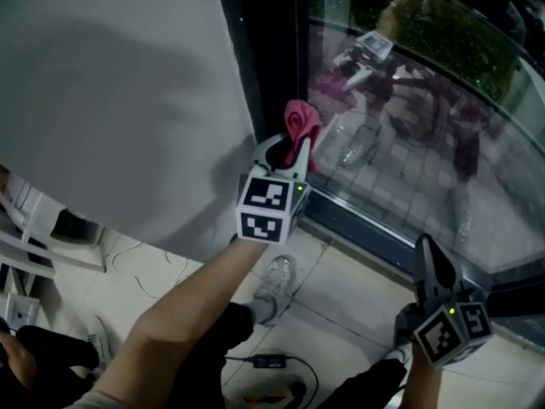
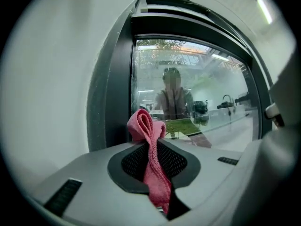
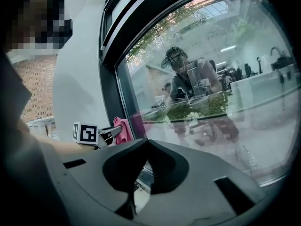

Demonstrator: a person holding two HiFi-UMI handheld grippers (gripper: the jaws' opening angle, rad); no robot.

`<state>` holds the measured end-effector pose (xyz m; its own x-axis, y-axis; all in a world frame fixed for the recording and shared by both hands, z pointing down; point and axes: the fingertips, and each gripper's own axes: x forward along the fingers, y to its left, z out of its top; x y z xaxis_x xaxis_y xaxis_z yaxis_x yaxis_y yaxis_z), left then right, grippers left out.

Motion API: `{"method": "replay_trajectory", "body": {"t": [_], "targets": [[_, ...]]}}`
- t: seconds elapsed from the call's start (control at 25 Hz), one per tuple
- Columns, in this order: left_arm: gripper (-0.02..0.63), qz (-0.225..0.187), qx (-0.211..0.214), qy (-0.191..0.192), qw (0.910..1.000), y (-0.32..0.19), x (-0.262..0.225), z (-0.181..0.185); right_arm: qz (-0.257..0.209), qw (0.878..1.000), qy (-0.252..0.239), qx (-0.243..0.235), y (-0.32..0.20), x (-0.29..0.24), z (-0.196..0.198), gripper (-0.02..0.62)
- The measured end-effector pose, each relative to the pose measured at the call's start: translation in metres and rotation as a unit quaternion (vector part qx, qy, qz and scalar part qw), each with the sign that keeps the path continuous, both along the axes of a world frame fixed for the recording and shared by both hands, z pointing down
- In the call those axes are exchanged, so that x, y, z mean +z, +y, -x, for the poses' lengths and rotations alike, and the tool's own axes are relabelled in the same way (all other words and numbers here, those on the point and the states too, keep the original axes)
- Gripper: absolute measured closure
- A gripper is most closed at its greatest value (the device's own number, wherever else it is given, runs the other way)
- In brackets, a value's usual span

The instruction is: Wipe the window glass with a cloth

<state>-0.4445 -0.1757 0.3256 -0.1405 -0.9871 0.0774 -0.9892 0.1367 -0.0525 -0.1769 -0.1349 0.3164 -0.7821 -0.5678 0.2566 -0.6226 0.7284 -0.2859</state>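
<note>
Cloth sits pinched in left tongs beside window glass.

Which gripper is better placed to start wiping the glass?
Left. The left gripper has its jaws shut on the pink cloth, raised close to the window glass; the right gripper sits lower, shut and empty.

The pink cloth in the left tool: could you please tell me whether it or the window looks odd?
Nothing stands out. The pink cloth sits pinched in the left tool, bunched above its tips, by the window glass, which looks intact. The right tool is shut and empty.
</note>
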Motion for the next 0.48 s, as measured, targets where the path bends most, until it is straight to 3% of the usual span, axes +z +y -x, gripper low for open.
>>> {"method": "replay_trajectory", "body": {"t": [0.48], "targets": [[0.549, 0.012, 0.012, -0.018, 0.9997, -0.042, 0.018, -0.012, 0.005, 1.000, 0.006, 0.014, -0.016, 0.011, -0.022, 0.588]]}}
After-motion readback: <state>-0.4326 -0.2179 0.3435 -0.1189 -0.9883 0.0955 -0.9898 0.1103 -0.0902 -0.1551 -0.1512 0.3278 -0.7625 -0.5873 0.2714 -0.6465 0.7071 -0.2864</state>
